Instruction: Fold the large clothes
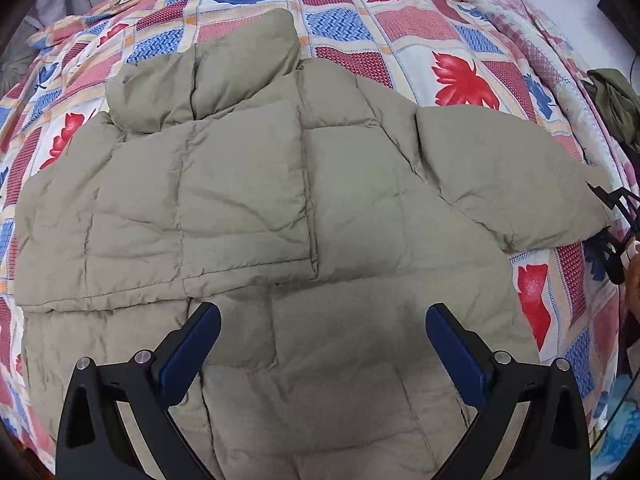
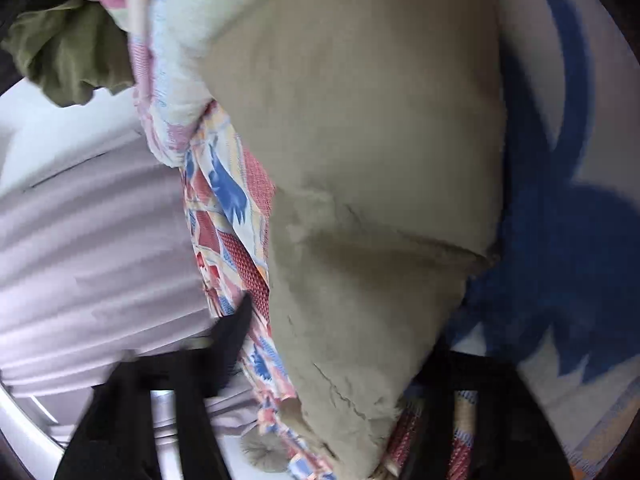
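Note:
A large khaki puffer jacket (image 1: 256,208) lies flat on the patterned bed quilt (image 1: 400,20), collar toward the far side. Its left sleeve is folded across the chest; its right sleeve (image 1: 508,184) stretches out to the right. My left gripper (image 1: 323,320) is open and empty, hovering over the jacket's lower middle. My right gripper (image 1: 616,232) shows at the right edge by that sleeve's cuff. In the blurred right wrist view the sleeve end (image 2: 360,208) fills the space between the dark fingers (image 2: 224,344); whether they pinch it is unclear.
An olive-green garment (image 1: 616,104) lies at the bed's right edge, also in the right wrist view (image 2: 68,52). A rolled quilt (image 1: 512,4) runs along the far right. Pale curtain folds (image 2: 88,248) hang beside the bed.

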{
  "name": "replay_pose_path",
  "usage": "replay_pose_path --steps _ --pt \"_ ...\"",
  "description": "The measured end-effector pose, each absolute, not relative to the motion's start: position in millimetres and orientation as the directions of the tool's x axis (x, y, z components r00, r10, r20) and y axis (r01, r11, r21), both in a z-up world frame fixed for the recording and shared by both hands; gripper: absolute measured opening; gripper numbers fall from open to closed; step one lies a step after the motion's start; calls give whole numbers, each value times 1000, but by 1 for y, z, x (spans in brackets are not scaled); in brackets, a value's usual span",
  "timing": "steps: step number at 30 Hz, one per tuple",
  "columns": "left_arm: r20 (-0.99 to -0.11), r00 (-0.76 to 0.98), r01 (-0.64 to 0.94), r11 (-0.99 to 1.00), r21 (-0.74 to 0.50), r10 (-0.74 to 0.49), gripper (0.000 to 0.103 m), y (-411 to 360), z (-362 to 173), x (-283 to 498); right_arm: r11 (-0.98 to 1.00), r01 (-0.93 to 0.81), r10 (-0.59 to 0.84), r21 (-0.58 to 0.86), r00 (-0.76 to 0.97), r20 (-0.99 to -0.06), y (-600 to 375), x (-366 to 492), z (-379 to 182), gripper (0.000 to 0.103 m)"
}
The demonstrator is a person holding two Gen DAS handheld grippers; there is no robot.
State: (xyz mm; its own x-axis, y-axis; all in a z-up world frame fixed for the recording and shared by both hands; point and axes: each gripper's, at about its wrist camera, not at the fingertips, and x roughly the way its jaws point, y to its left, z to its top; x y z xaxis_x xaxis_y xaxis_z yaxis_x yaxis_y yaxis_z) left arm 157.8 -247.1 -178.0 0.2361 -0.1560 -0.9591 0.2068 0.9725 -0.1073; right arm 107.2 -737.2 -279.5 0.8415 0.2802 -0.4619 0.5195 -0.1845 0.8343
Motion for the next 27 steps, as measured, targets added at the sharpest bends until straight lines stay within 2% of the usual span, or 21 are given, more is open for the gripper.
replay_pose_path --steps 1,3,10,14,18,21,24,27 --pt "-958 242 202 974 -107 -155 103 -242 -176 159 -168 523 295 836 836 -464 -734 111 -277 17" --pt "-954 257 192 976 -104 -152 103 -233 -173 161 -98 498 296 862 841 -453 -728 118 -262 12" --pt "-938 323 132 987 -90 -129 103 -176 -163 174 186 337 376 923 843 -383 -675 160 -179 11" --pt "-925 364 88 992 -86 -112 103 -134 -156 180 381 227 468 896 789 -399 -600 195 -131 12" --pt "-916 391 51 996 -73 -87 103 -91 -150 184 604 81 520 793 714 -470 -493 223 -91 12" --pt "-908 412 37 997 -61 -71 103 -59 -143 184 738 -20 527 674 641 -557 -402 236 -85 12" --pt "-897 440 41 999 -29 -44 103 -33 -138 182 799 -66 526 598 558 -642 -328 239 -106 12" --pt "-903 430 47 999 2 -18 103 -10 -147 182 827 -26 505 561 474 -722 -281 230 -150 12"
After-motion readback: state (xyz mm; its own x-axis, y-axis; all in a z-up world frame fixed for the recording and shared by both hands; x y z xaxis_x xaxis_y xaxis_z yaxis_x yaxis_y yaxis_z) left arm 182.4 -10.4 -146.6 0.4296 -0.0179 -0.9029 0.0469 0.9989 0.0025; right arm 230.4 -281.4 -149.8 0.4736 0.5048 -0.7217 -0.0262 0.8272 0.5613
